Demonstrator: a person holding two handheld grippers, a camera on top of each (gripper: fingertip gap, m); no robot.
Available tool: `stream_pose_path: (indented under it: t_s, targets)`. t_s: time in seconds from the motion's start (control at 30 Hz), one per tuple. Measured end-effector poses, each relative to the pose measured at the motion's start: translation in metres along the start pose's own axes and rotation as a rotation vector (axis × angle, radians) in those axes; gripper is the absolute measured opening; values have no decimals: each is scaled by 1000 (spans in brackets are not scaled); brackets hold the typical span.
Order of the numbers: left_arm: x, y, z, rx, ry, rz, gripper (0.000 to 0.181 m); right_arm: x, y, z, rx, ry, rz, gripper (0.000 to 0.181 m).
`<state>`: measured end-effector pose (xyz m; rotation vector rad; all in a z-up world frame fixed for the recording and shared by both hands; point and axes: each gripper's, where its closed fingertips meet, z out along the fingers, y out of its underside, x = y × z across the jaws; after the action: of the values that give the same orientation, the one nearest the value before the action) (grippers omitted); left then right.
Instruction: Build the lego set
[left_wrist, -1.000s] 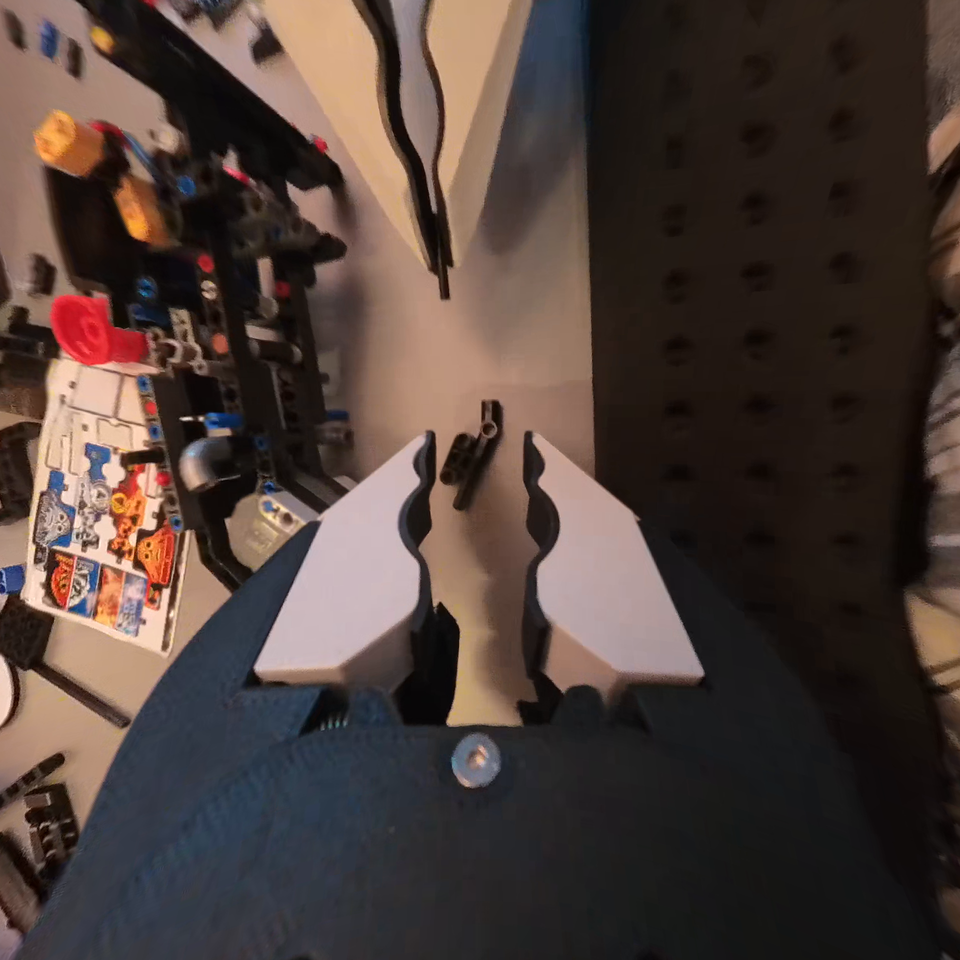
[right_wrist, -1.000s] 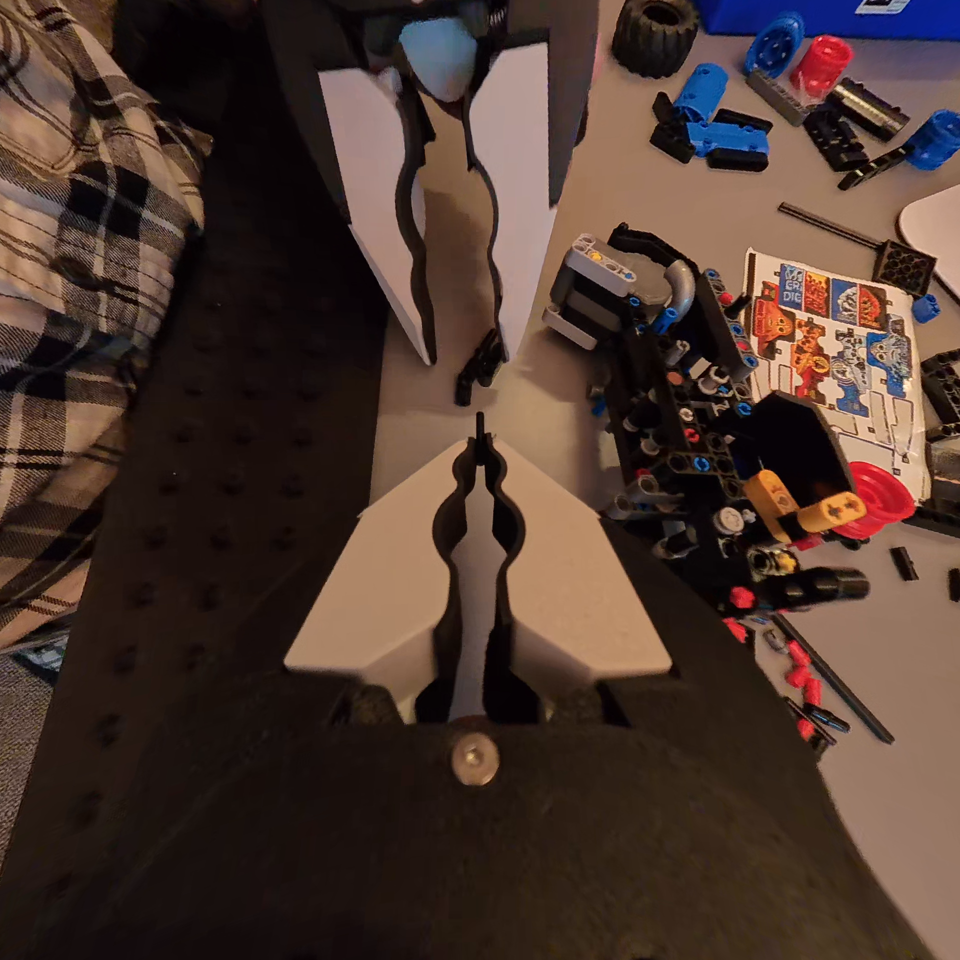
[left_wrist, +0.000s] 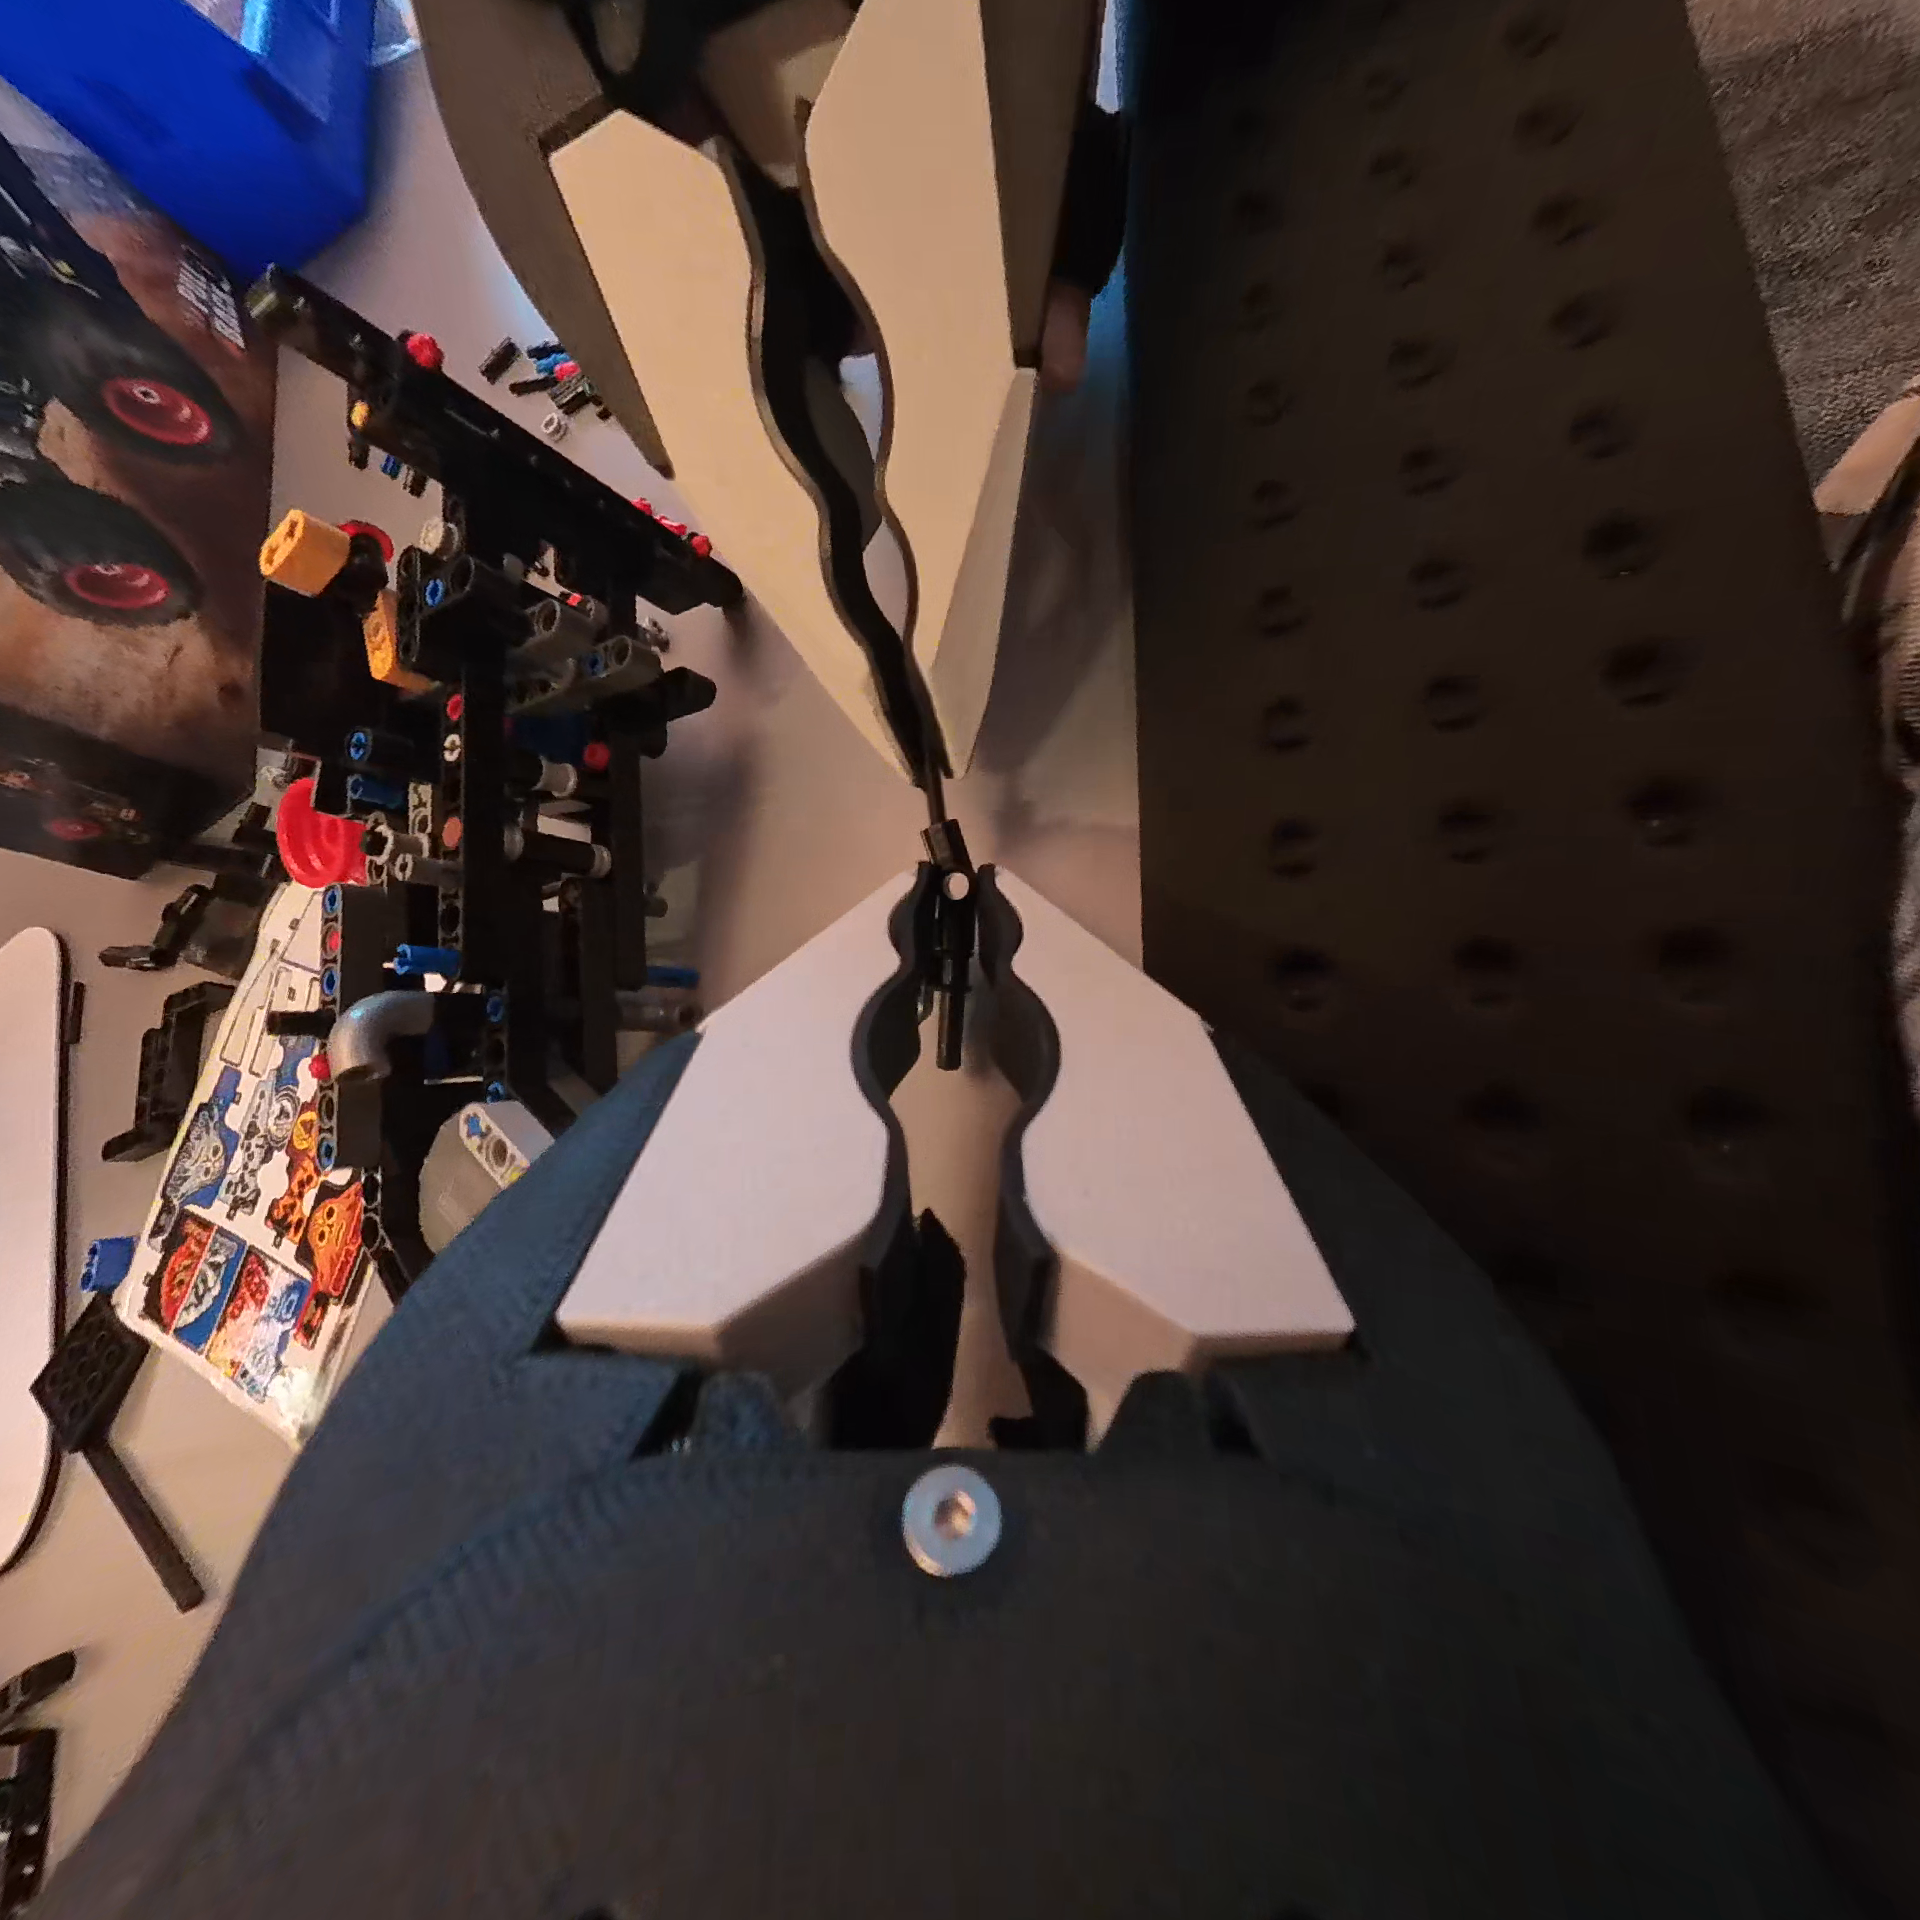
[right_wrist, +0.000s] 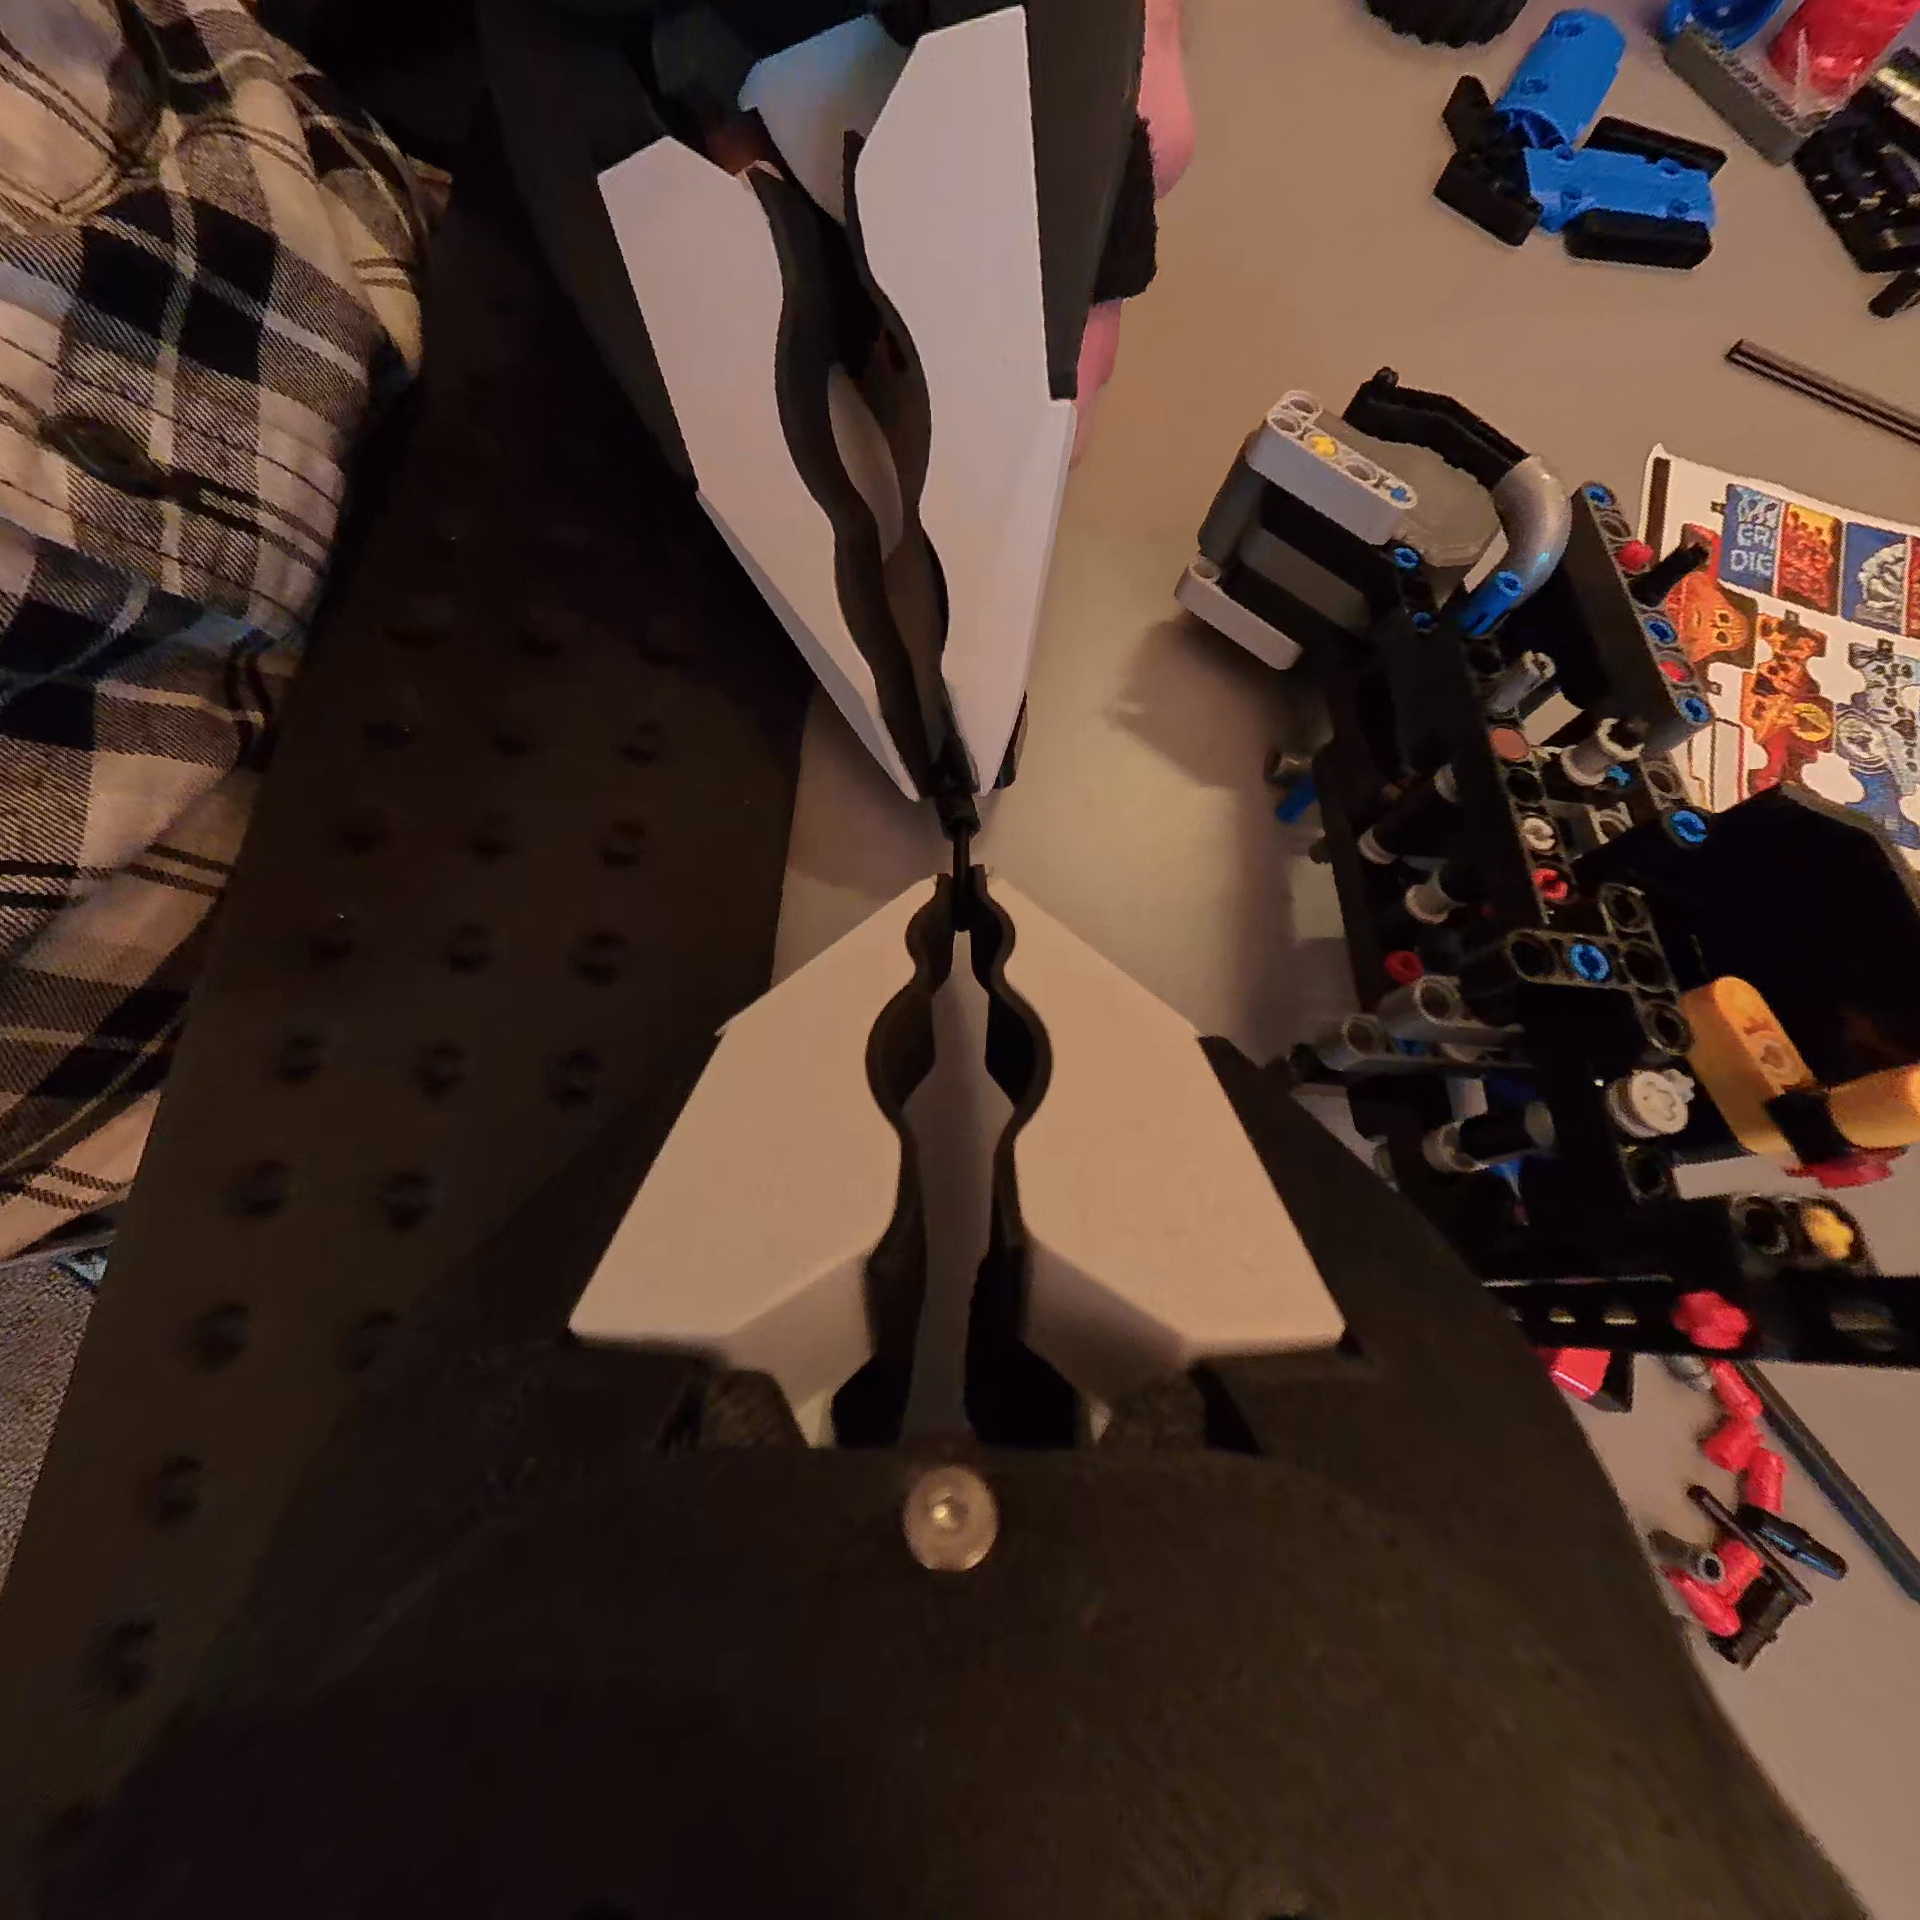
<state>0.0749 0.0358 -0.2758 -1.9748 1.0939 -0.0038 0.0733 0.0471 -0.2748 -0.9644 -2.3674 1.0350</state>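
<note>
At frame centre my left tongs (left_wrist: 954, 883) pinch a small, light, rigid black connector (left_wrist: 951, 940); my right tongs (right_wrist: 961, 896) clamp a thin stiff rod (right_wrist: 961, 868), both best held near their ends.

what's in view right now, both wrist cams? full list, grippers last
black connector piece: one, black, clamped at the left gripper's tips
thin black axle: one, black, at the right gripper's tips, end-on to the connector
part-built model: one, mostly black with blue, red, grey and yellow parts, on the table
sticker sheet: one, multicoloured, beside the model
set box: one, dark, far side of the model
blue container: one, blue, behind the box
loose parts: several, blue and black, far table edge
red pins: several, red, near the model
perforated mat: one, black, beside the table
plaid fabric: one, black and white
left gripper: jaws closed
right gripper: jaws closed
</note>
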Motion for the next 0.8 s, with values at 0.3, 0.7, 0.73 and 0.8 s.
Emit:
stream_pose_path:
  t_s: [0.3, 0.7, 0.73, 0.8]
  targets:
    - [4, 4, 4, -12, 8, 8, 5, -3, 5, 5, -37, -3, -27, 0]
    - [7, 1, 1, 13, -6, 50, 5, -8, 2, 3, 24, -72, -9, 0]
    - [8, 0, 1, 19, -7, 55, 5, -9, 1, 3, 30, -81, -10, 0]
    - [10, -1, 1, 25, 3, 66, 5, -11, 2, 4, 28, -95, -18, 0]
